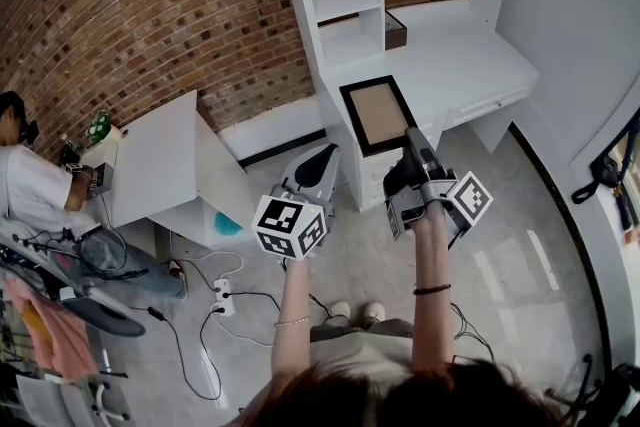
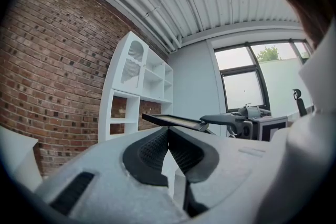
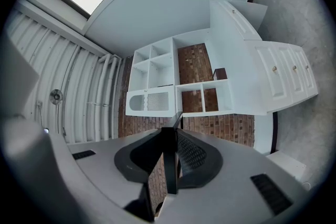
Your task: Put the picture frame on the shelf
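My right gripper [image 1: 413, 140] is shut on the near edge of a black picture frame [image 1: 376, 113] with a tan panel, and holds it flat in front of the white desk and shelf unit [image 1: 352, 3]. In the right gripper view the frame's thin black edge [image 3: 169, 165] stands between the pads [image 3: 191, 153], with the shelf compartments [image 3: 157, 68] beyond. My left gripper [image 1: 322, 158] hangs to the left of the frame, jaws together and nothing in them. In the left gripper view the pads [image 2: 152, 149] touch, and the frame [image 2: 173, 120] and right gripper [image 2: 223, 119] show beyond.
A small dark box [image 1: 395, 30] sits on the desk top [image 1: 470, 55]. A white table [image 1: 150, 155] stands at left, with a seated person [image 1: 30, 180] beside it. Cables and a power strip [image 1: 222, 295] lie on the floor. A brick wall [image 1: 150, 5] runs behind.
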A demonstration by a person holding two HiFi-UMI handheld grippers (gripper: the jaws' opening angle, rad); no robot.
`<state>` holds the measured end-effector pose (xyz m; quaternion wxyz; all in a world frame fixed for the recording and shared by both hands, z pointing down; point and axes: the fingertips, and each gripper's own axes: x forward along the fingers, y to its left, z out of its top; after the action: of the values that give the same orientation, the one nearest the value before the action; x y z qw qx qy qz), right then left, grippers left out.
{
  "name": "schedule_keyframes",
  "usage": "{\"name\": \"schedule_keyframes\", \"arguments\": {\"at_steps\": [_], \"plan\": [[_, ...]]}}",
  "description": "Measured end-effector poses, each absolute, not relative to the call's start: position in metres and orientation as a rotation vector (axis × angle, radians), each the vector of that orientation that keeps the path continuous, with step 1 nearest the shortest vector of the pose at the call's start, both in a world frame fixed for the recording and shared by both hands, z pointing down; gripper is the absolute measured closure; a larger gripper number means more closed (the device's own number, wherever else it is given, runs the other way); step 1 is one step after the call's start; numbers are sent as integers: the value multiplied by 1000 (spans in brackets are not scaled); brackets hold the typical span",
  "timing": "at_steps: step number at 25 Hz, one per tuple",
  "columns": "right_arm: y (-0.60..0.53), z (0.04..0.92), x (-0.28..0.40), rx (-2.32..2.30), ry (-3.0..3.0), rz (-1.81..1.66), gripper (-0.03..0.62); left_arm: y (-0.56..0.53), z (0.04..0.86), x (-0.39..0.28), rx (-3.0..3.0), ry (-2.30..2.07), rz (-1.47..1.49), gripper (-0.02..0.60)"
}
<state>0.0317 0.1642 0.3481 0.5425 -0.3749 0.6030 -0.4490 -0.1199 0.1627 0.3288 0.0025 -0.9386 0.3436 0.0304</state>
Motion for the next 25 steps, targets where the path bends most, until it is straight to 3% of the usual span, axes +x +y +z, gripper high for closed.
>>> {"name": "schedule_keyframes", "arguments": {"at_steps": [25], "plan": [[146,348,44,-875,1443,-1083,519,145,330,-113,-2936,1120,140,571]]}}
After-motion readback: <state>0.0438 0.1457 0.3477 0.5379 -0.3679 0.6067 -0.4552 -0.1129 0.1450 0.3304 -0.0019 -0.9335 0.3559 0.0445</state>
